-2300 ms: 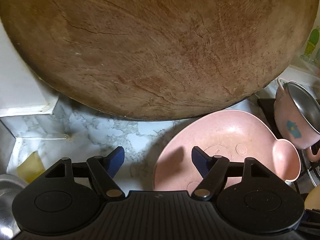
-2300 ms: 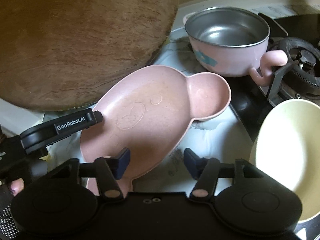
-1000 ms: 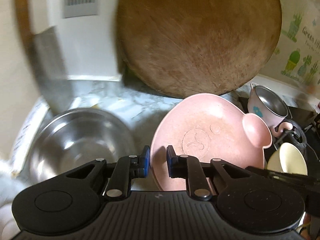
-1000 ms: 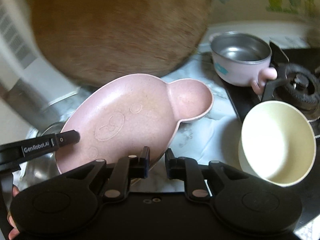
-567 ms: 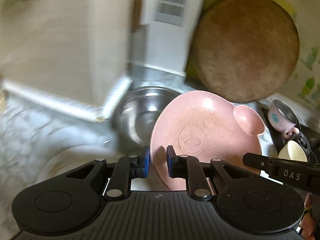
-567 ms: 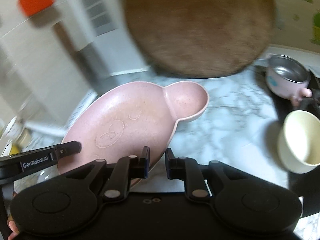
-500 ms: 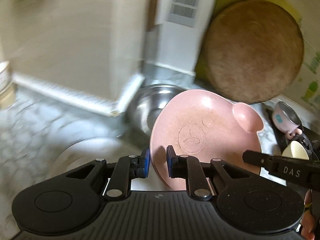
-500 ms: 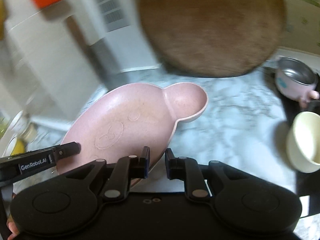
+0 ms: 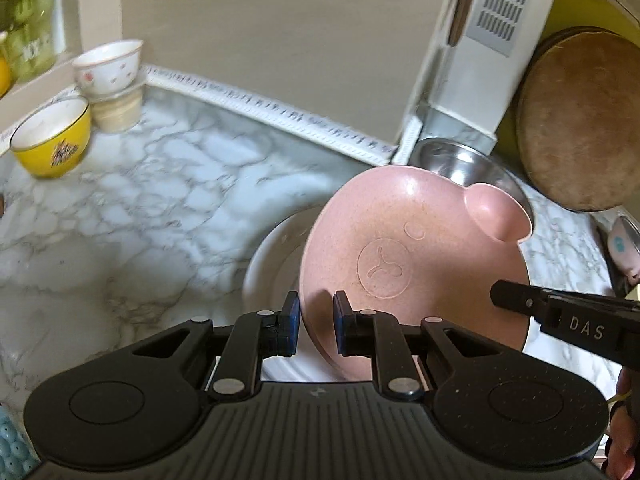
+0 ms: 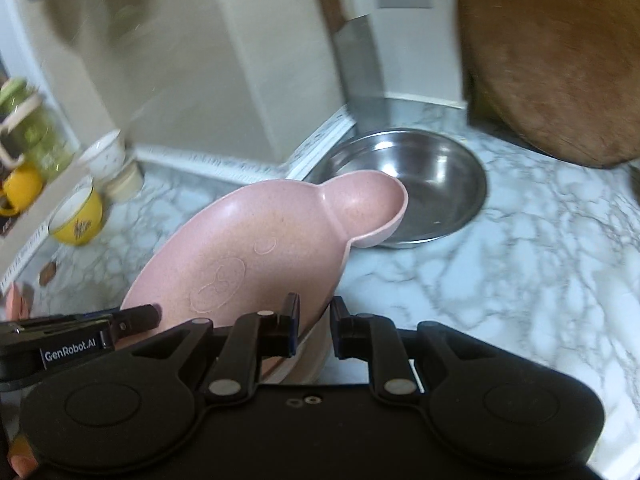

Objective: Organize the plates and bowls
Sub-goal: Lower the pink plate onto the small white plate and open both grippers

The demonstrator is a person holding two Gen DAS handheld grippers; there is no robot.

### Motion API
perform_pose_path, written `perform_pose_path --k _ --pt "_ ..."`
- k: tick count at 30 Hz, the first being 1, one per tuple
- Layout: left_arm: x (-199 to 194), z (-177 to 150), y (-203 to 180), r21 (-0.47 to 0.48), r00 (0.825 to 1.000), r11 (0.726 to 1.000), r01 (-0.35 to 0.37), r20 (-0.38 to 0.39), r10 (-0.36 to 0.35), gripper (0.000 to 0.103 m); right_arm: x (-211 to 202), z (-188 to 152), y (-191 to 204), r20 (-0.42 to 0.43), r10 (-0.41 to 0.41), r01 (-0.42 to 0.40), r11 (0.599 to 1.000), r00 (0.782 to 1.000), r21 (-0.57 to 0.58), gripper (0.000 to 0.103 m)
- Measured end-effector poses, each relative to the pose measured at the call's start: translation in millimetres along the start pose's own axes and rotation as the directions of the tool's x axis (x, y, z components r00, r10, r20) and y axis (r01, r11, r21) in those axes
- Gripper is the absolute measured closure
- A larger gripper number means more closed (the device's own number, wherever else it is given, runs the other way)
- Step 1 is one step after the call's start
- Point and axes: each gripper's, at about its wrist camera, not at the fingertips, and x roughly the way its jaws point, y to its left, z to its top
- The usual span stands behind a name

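You hold the pink bear-shaped plastic plate [image 9: 412,256] by its near rim, aloft over the marble counter [image 9: 160,184]: left gripper [image 9: 316,322] and right gripper [image 10: 314,330] each nearly closed, pinching that rim. Its long axis runs far-right, ear toward the steel bowl [image 10: 424,184]. A white dish [image 9: 272,264] beneath is mostly hidden.

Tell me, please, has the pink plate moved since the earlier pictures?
Yes: the pink plate has gone left, away from the wooden board, past the steel bowl.
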Motion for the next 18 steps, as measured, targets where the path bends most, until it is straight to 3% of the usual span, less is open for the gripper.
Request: perform_pose_path --k 11,18 --pt "21.3 -10.8 17.7 0.008 0.999 1.0 -0.021 -0.029 0.021 0.087 24.6 -16.4 20.4 -0.03 -0.038 0.037 0.999 0.999 -0.038 0.086" --pt "10.8 -15.7 34.5 -0.027 0.999 0.999 -0.046 -0.011 0.046 0.087 31.8 -10.1 34.5 -0.028 0.004 -0.006 0.996 1.0 -0.089 0.086"
